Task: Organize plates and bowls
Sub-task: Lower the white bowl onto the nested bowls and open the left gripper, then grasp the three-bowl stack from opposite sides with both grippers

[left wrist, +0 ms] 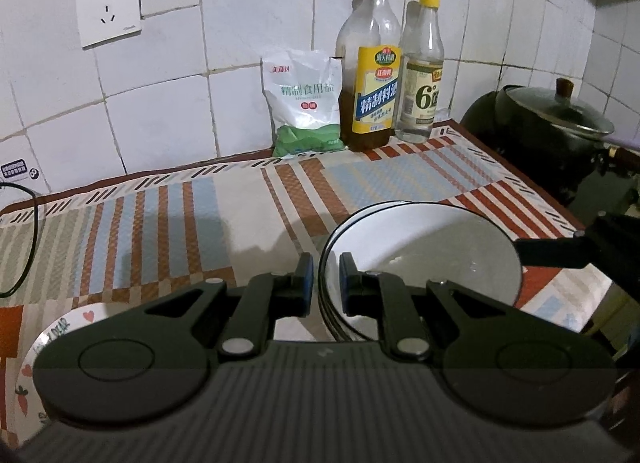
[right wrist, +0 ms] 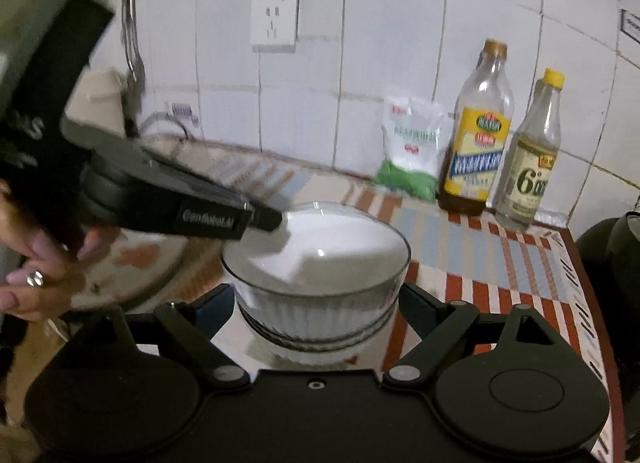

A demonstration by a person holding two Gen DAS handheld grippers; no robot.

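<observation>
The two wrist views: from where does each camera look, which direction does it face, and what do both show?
Left wrist: sits on the left tool, faces the tiled wall; its fingers straddle the rim of the white bowls; right tool's finger enters at right.
Right wrist: sits on the right tool, faces the same wall; open fingers flank the white bowls; left tool and hand show.
Shared: bowls, yellow-label bottle, salt bag, socket.
</observation>
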